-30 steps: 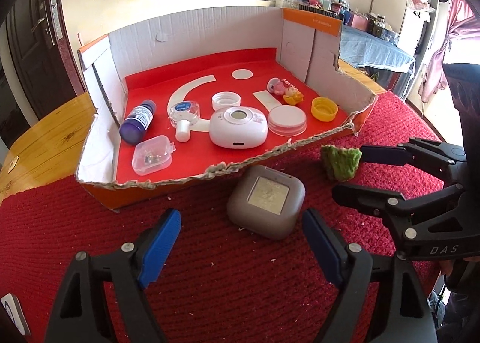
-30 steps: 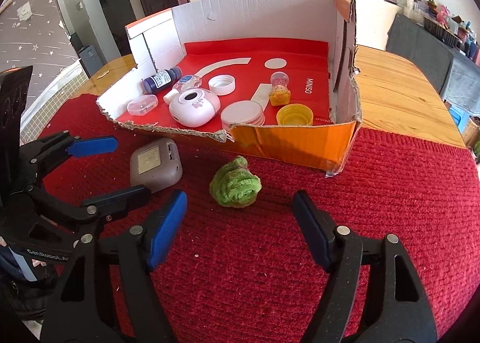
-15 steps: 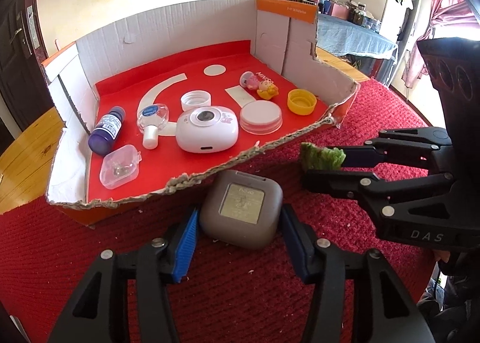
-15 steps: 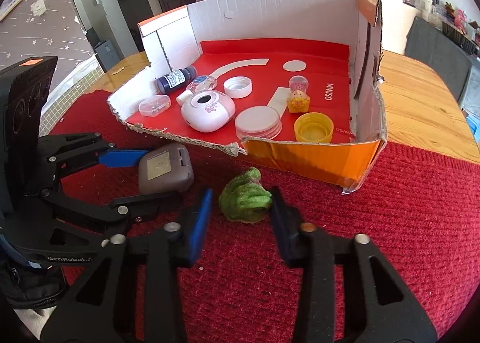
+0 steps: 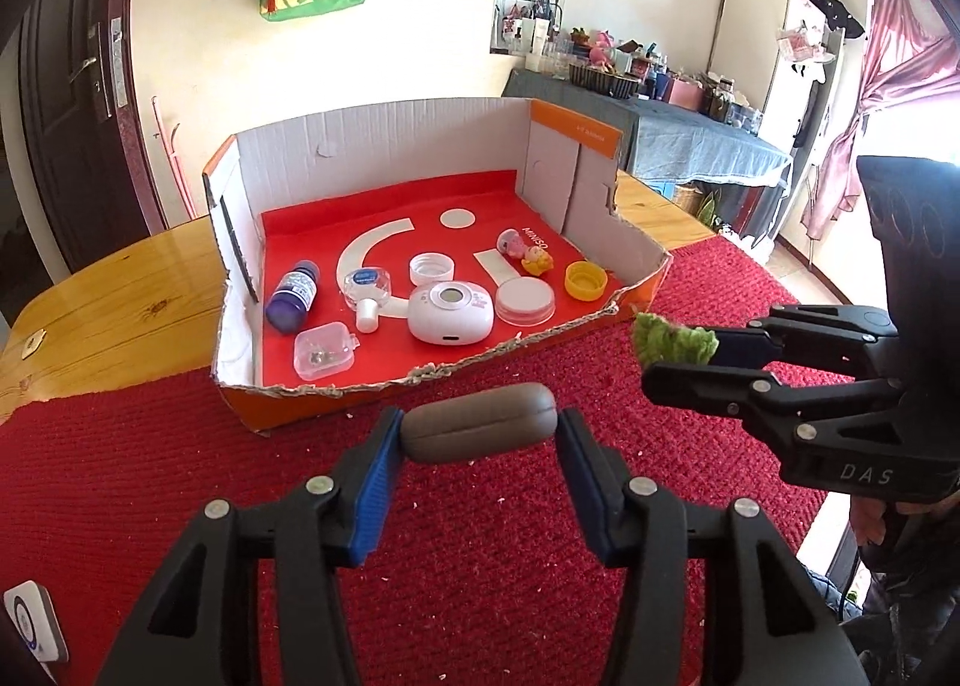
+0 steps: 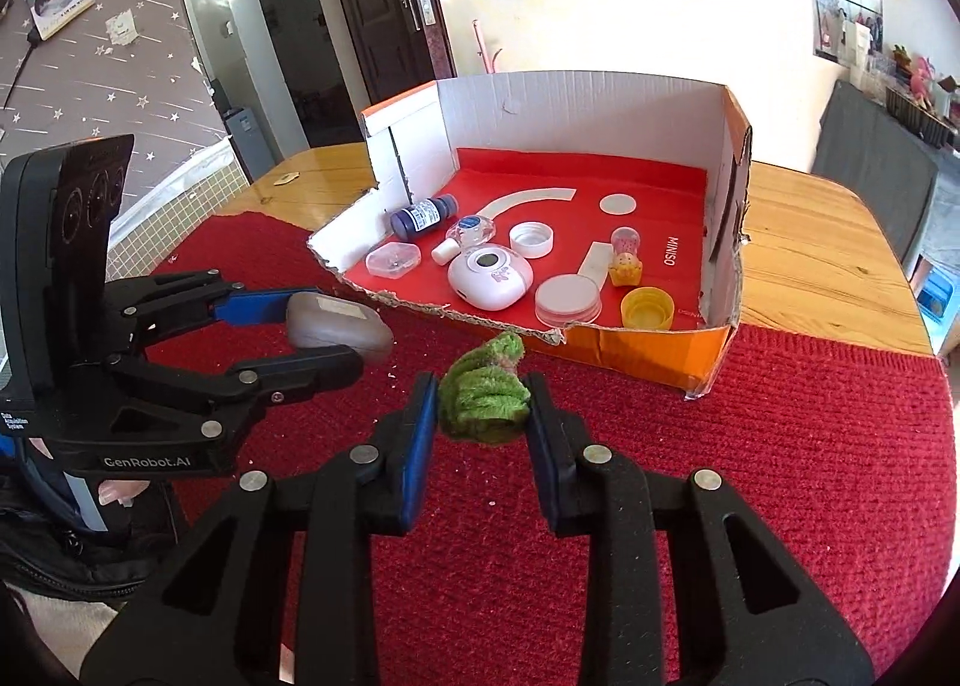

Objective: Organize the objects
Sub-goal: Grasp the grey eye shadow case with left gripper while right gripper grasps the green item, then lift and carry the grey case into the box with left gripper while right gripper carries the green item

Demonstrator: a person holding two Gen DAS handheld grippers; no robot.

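Observation:
My left gripper is shut on a grey-brown rounded square case and holds it above the red mat, in front of the box; the case also shows in the right wrist view. My right gripper is shut on a fuzzy green lump, lifted off the mat; the lump shows in the left wrist view too. The open cardboard box with a red floor holds a white round device, a blue bottle and a yellow cap.
The box also holds a clear small case, a white lid, a round white tin and a small toy figure. A red knitted mat covers the wooden table. The box's front wall is torn low.
Both grippers closed on their objects and lifted them off the mat: the left with the grey case, the right with the green lump. Both have pulled back a little from the box.

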